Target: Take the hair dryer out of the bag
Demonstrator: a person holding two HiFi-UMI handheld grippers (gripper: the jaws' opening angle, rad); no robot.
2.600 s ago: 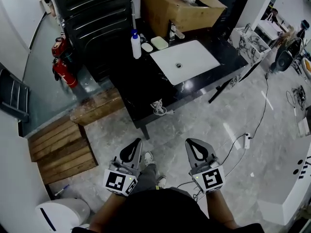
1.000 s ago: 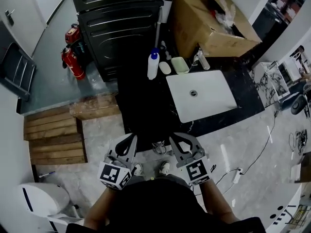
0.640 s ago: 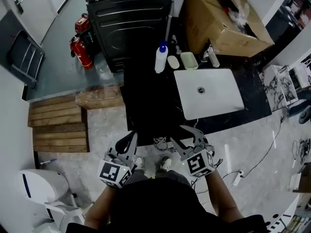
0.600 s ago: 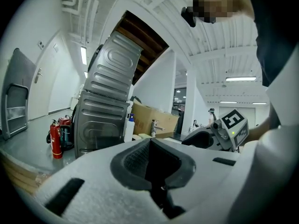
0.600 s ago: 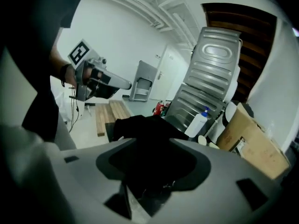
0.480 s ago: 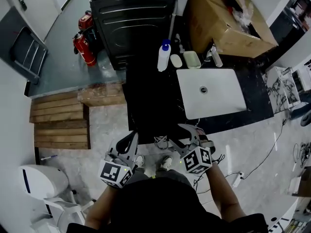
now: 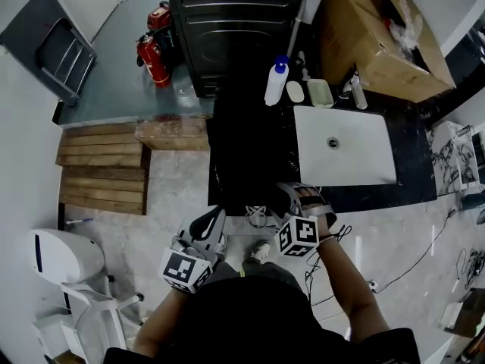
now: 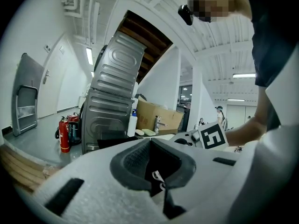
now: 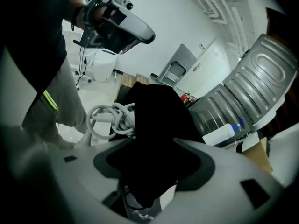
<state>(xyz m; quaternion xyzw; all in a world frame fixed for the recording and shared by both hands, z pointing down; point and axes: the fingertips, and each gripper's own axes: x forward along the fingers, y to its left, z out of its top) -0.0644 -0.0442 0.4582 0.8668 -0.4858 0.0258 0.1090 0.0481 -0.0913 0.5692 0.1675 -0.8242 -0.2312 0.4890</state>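
A black bag (image 9: 154,120) lies at the near edge of the black counter (image 7: 242,150), hard to tell from the counter in the head view. A coiled white cable (image 9: 110,120) lies beside the bag, and this cable (image 7: 258,217) also shows at the counter's edge. No hair dryer body is visible. My right gripper (image 7: 294,200) is tilted down over the bag. The jaws of this gripper (image 9: 152,167) have just been opening and stand open, with the bag's dark fabric between them. My left gripper (image 7: 214,220) hangs lower left, shut and empty, and points level (image 8: 152,164).
A white sink (image 7: 345,146) is set into the counter. Behind it are a white bottle with a blue cap (image 7: 276,82) and a cardboard box (image 7: 379,36). A dark metal appliance (image 7: 227,21), fire extinguishers (image 7: 151,51) and a wooden pallet (image 7: 102,180) stand to the left.
The right gripper has rolled, dropped toward the counter's near edge and opened its jaws. The left gripper sank slightly. The counter has drawn closer in the head view.
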